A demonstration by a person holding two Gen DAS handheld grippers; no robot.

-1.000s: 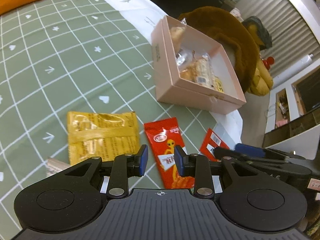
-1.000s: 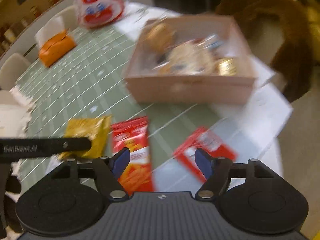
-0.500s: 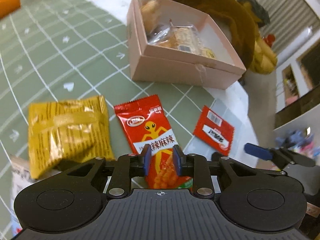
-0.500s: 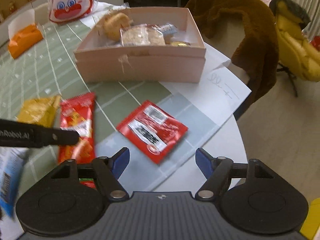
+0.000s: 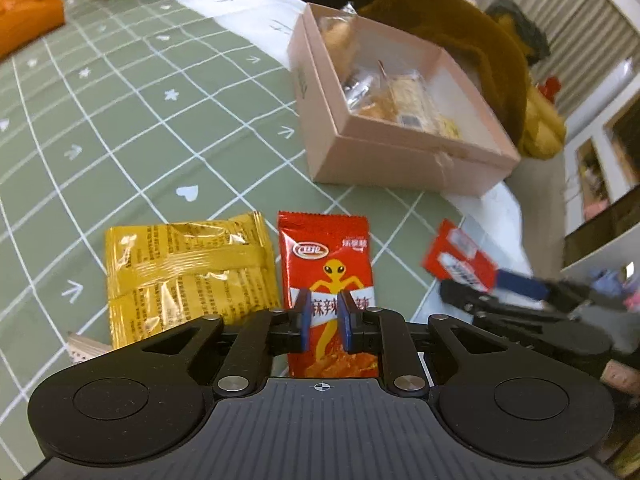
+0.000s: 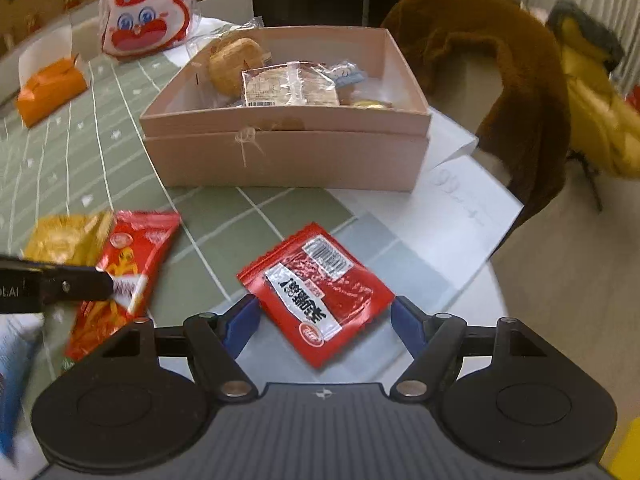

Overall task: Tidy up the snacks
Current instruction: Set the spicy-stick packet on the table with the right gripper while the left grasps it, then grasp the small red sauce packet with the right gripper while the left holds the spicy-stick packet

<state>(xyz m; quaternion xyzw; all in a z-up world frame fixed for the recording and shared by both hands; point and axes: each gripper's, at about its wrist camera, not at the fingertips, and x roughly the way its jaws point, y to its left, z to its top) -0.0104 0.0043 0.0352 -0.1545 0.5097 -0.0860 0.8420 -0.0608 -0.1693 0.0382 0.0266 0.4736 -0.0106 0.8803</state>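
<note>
Green grid-patterned tablecloth (image 5: 160,120) covers the tabletop, with a brown furry coat (image 6: 500,80) draped over a chair beyond its far edge. Near that far edge stands the open pink box (image 6: 280,160), already holding a round pastry and several clear-wrapped snacks. A rabbit-face bag (image 6: 144,24) and an orange pack (image 6: 52,88) lie well apart from it toward the far left of the tabletop. Close to the near edge three loose snacks lie in a row: a yellow foil packet (image 5: 188,276), just beside it a red alien-print packet (image 5: 324,252), and farther right a red sachet (image 6: 316,292), back side up with its barcode showing. The sachet rests where the cloth meets a white sheet of paper (image 6: 460,208). Your left gripper (image 5: 325,320) points steeply down at the alien-print packet. Its jaws have just been closing and now stand narrow, the blue pads pinched onto the packet's white middle band. Your right gripper (image 6: 324,312) hangs low over the red sachet. Its jaws have just been closing a little but stand wide, with the sachet between them and a pad just beside each side corner. You cannot tell from these views whether either pad touches the sachet.
</note>
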